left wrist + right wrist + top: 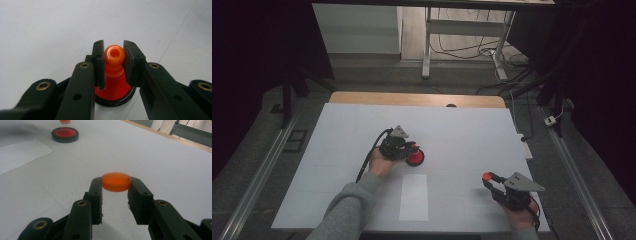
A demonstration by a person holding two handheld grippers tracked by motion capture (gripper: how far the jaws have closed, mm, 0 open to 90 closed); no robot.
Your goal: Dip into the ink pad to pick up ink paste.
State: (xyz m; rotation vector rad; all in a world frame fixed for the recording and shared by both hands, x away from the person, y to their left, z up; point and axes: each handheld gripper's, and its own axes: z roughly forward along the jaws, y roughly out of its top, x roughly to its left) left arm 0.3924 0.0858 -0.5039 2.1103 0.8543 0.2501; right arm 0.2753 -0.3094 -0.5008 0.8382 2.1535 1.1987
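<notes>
Your left gripper (pixel 411 148) sits near the middle of the white table (pixel 337 150), jaws narrowed around the orange cone-shaped plastic piece with a round knob top (pixel 114 55). In the left gripper view both black pads (pixel 98 60) press the knob from either side, so the cone is gripped just under its ball top. The cone's wide foot sits over the red round dish with a black rim (pixel 115 100); you cannot tell if the foot touches the dish floor or hangs just above it. In the high view the dish (pixel 416 158) is just right of the left gripper, touching the far end of a white paper sheet (pixel 414 196) or lying just beyond it.

Your right gripper (pixel 488 178) is near the table's right front corner, well apart from the left one. Its jaws are set to a medium gap and hold an orange flat translucent plastic disc (pixel 116 181) by its edge, between the fingertips (pixel 96 185). The disc is level and lifted clear of the table surface. In the right gripper view the dish (pixel 65 134) lies far off at upper left, with the cone's bottom edge (pixel 65 121) showing above it.

Your left hand (pixel 381 163) and grey sleeve (pixel 347 210) come in from the bottom edge.
</notes>
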